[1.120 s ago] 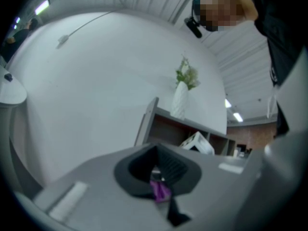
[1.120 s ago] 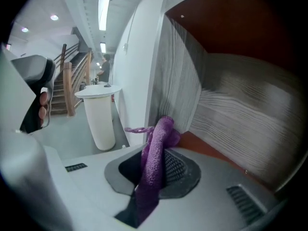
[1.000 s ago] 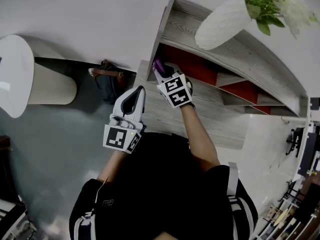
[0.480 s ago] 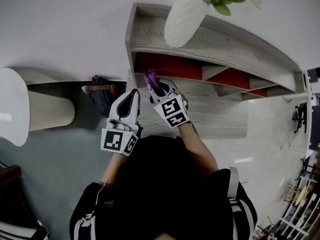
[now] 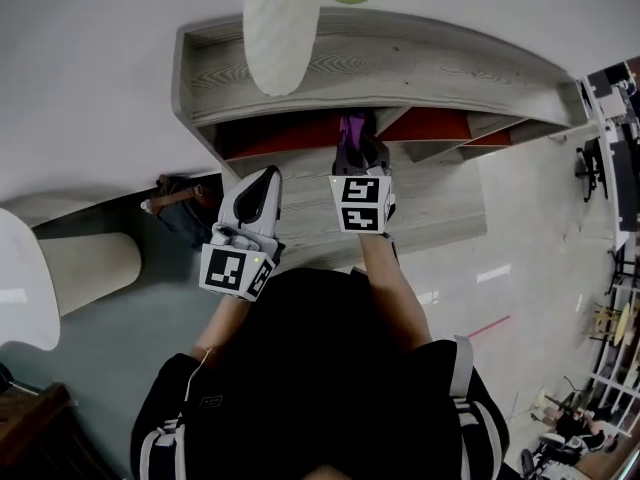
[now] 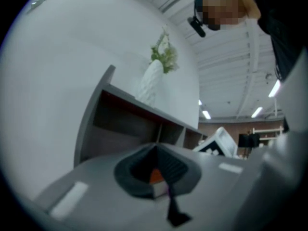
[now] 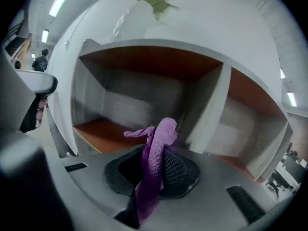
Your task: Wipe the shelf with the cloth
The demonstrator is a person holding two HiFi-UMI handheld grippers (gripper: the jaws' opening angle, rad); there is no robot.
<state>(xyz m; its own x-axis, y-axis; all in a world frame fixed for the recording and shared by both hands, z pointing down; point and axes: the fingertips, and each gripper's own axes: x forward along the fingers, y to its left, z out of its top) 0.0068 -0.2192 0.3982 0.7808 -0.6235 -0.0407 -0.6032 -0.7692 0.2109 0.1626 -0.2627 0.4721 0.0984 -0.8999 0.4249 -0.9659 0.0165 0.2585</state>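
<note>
A grey wooden shelf (image 5: 400, 63) with red-brown compartment floors (image 7: 103, 131) stands against the white wall. My right gripper (image 5: 352, 140) is shut on a purple cloth (image 7: 156, 153), whose bunched end (image 5: 350, 128) reaches the mouth of a compartment at the shelf's front. In the right gripper view the cloth stands up between the jaws, a little short of the left compartment. My left gripper (image 5: 258, 190) hangs to the left of the right one, outside the shelf, jaws shut with nothing between them (image 6: 156, 174).
A white vase (image 5: 280, 23) with green leaves stands on the shelf top, above and left of the right gripper. An upright divider (image 7: 209, 107) splits the compartments. A white round stool (image 5: 40, 268) and a dark bag (image 5: 185, 203) sit on the floor at the left.
The view has swung, and the shelf now lies squarely ahead. My right gripper has carried the purple cloth rightward along the shelf front to a compartment mouth. The left gripper kept its place beside it.
</note>
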